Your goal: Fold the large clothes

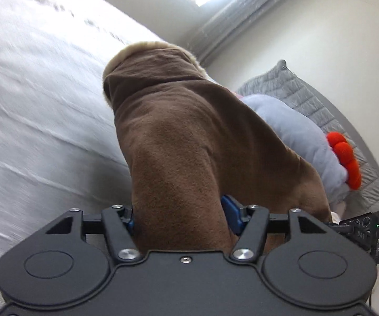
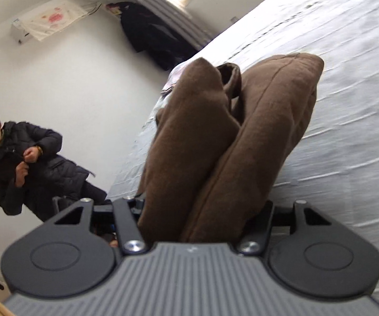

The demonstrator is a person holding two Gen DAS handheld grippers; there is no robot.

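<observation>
Left gripper [image 1: 180,217] is clamped on a thick bunch of the brown garment [image 1: 178,137]; blue pads [image 1: 231,212] press in from both sides. Right gripper [image 2: 202,218] also grips the same brown garment [image 2: 223,142], a doubled wad filling the gap, jaws held fairly wide by the bulk.

Key relation: in both wrist views the garment runs straight out from the jaws toward frame top, long axis along the fingers, over the pale grey bed sheet [image 1: 39,121]. It looks lifted; contact with the sheet [image 2: 347,131] can't be told. Neither hand is clearly nearer, as both already hold it. Next move likely depends on carrying the held edge across and laying it flat.

Counts: one brown garment with cream lining at its far end, two grippers, both holding. One light blue plush [image 1: 292,131] with red bits and one grey quilted pillow [image 1: 315,102] at right of the left view. One person in a dark jacket [image 2: 23,158] at left of the right view, one dark coat [image 2: 150,36] hanging at upper centre.
</observation>
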